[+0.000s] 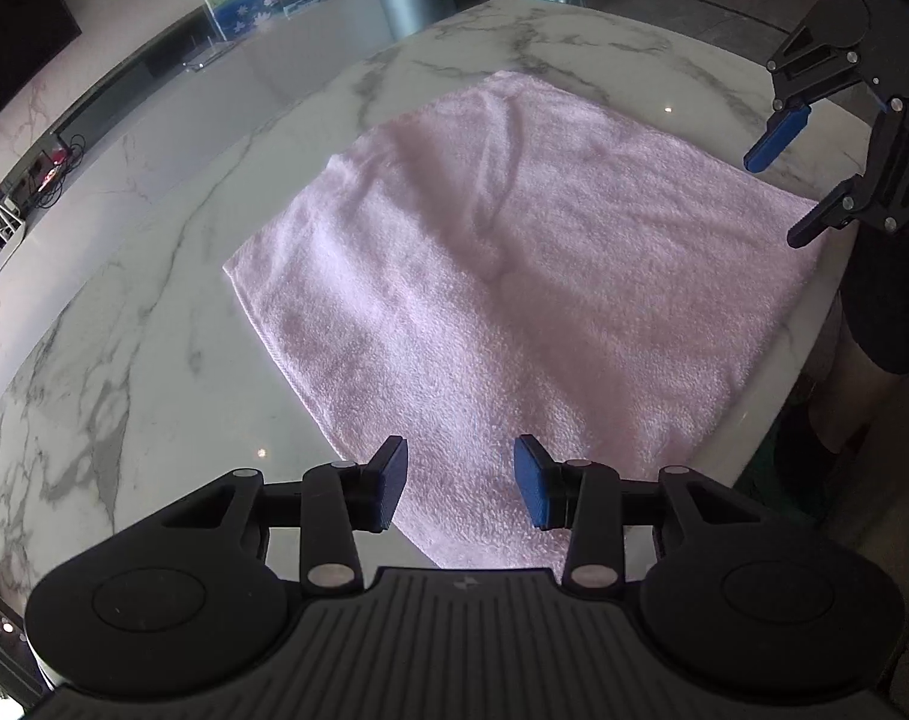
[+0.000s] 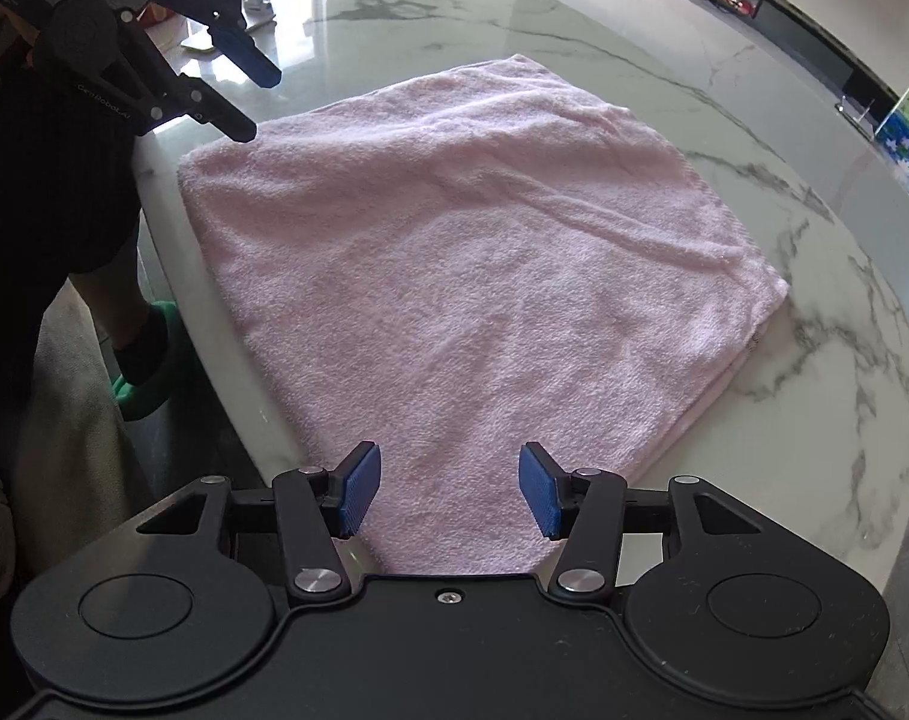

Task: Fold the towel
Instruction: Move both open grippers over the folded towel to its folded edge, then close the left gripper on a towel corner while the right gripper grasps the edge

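Folding: towel (image 1: 514,276) lies doubled on worktop (image 1: 154,300)
Left tongs (image 1: 460,483): parted, empty, above near corner
Right tongs (image 2: 450,489): parted, empty, likewise poised

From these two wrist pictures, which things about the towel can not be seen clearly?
- Pink terry towel: near corner hidden behind the left tool in the left wrist view.
- Right wrist view: near corner hidden behind the right tool.
- Layer count: only stacked edges show.

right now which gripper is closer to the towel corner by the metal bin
Right. The right gripper hovers over the neighbouring corner of the towel, one edge away from the bin-side corner. The left gripper hovers over the diagonally opposite corner.
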Demonstrator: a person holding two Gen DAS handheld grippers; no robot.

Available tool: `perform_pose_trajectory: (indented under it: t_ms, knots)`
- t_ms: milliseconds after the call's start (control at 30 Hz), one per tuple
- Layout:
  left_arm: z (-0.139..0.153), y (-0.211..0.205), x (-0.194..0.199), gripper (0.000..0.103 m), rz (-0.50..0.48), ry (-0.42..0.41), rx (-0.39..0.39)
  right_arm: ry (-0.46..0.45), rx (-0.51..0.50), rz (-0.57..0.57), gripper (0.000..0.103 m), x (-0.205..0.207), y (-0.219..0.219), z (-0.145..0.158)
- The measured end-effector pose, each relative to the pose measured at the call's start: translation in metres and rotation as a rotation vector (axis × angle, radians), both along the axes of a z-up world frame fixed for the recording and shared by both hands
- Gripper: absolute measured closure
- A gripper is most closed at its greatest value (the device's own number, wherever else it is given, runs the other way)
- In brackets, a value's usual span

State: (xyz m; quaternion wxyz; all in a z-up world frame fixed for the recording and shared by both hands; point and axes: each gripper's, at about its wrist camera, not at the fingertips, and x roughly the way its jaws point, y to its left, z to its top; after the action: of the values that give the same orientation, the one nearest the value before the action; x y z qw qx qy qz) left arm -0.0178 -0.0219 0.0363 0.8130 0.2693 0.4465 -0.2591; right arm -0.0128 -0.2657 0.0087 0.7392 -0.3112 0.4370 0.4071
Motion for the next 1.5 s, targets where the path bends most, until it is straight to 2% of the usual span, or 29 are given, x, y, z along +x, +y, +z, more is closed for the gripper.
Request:
perform_pose_trajectory:
  t_ms: [233,367,633,933,1033,1200,1333,1500]
  knots:
    - [-0.009,-0.007,-0.040,0.064,-0.149,-0.006,0.073,-0.004,-0.019,-0.004,0.053,-0.016,0.002,-0.003]
    - [-0.020,-0.005,-0.050,0.064,-0.163,-0.004,0.100,-0.014,-0.036,0.004,0.053,-0.022,0.002,-0.006]
    - [-0.034,0.011,-0.049,0.064,-0.090,-0.005,0.080,-0.029,-0.089,-0.004,0.053,-0.026,-0.003,-0.020]
    - [-0.031,0.020,-0.031,0.064,0.093,-0.020,-0.026,-0.052,-0.097,-0.030,0.054,-0.021,-0.011,-0.030]
    - [-0.030,0.021,-0.026,0.067,0.144,-0.020,-0.053,-0.067,-0.090,-0.005,0.056,-0.024,-0.008,-0.032]
    - [-0.024,0.021,-0.020,0.088,0.204,-0.017,-0.095,-0.047,-0.090,-0.016,0.084,-0.020,-0.004,-0.031]
    - [-0.020,0.021,-0.018,0.094,0.202,-0.018,-0.101,-0.025,-0.067,-0.048,0.089,-0.015,-0.005,-0.028]
    - [-0.007,0.023,-0.014,0.096,0.187,-0.040,-0.087,-0.068,-0.047,-0.076,0.095,-0.011,-0.007,-0.010]
